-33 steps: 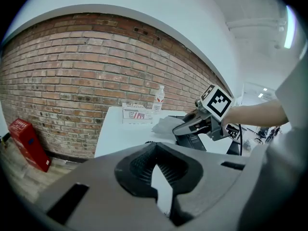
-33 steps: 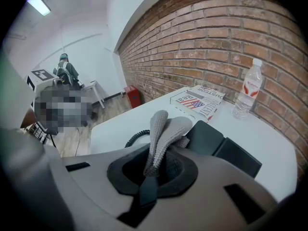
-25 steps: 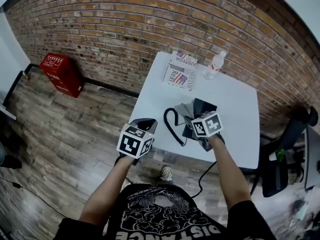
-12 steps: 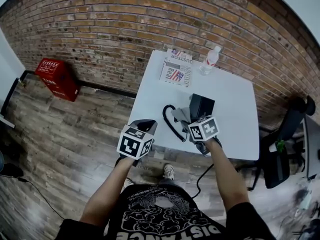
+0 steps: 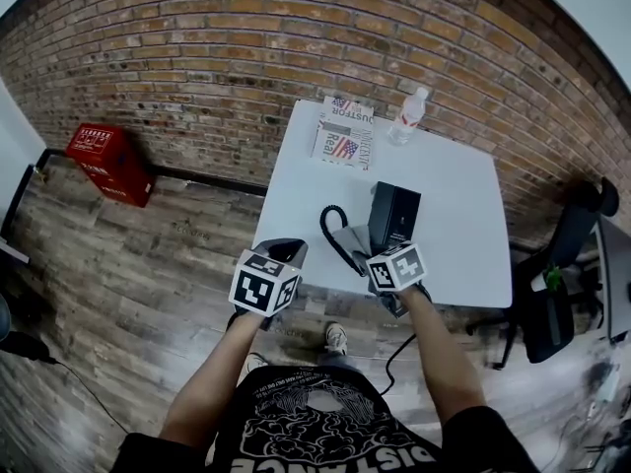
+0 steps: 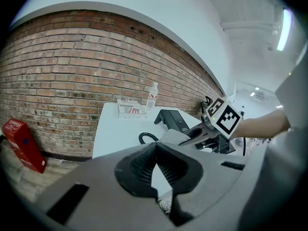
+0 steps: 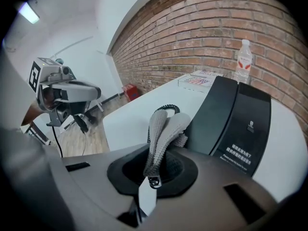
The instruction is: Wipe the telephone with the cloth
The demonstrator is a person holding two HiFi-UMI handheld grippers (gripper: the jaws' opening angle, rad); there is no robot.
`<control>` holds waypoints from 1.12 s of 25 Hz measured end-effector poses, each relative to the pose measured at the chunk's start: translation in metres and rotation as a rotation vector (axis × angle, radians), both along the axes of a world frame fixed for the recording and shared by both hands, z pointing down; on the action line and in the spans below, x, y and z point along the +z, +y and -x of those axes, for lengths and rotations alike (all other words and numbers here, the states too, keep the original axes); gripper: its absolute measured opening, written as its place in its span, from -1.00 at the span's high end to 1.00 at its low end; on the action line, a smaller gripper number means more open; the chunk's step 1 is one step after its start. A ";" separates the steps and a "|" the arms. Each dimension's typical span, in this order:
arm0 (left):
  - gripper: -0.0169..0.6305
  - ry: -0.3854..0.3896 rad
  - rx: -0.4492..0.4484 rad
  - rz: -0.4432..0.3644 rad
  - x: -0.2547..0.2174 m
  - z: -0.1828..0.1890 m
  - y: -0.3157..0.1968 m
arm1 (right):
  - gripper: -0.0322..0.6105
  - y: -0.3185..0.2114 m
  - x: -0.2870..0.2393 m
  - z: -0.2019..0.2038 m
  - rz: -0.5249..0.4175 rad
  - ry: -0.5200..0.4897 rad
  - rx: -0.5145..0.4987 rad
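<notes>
Phone (image 5: 395,213): black, on the white table (image 5: 463,200), lying lengthwise away from the person. Its coiled cord (image 5: 333,233) loops on the tabletop just left of it.

Right gripper (image 7: 152,177): jaws closed tight on a grey cloth (image 7: 166,126). The pinch is at one bunched end. The rest stands out past the jaws in two folds. In the right gripper view the folds lie by the phone's left flank, near its front end. Cannot tell if cloth and casing touch. In the head view the cloth shows between cord and phone, with the gripper's marker cube at the phone's near end.

Left gripper (image 6: 156,177): jaws drawn together with nothing between them, only bare tabletop showing through the narrow wedge. It is held well left of the phone, off the table's near-left corner and over the wood floor (image 5: 148,264). It points toward the phone.

Beyond the phone, at the table's far edge:
- A clear bottle (image 5: 406,117) stands upright, slightly to the right.
- A flat printed box (image 5: 345,134) lies to the bottle's left.

Brick wall (image 5: 246,57) is behind the table. A red case (image 5: 106,160) sits on the floor by the wall, far left of the phone. A dark chair (image 5: 562,284) stands far right of it.
</notes>
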State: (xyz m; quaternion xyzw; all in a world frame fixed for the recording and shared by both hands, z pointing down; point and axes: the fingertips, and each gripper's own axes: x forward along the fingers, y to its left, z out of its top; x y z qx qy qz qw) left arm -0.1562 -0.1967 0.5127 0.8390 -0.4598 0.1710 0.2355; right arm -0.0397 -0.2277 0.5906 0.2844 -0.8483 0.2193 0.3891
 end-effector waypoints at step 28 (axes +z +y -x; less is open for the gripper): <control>0.93 -0.039 -0.041 -0.140 -0.076 -0.023 -0.051 | 0.86 -0.040 -0.191 -0.066 -0.410 -0.299 0.230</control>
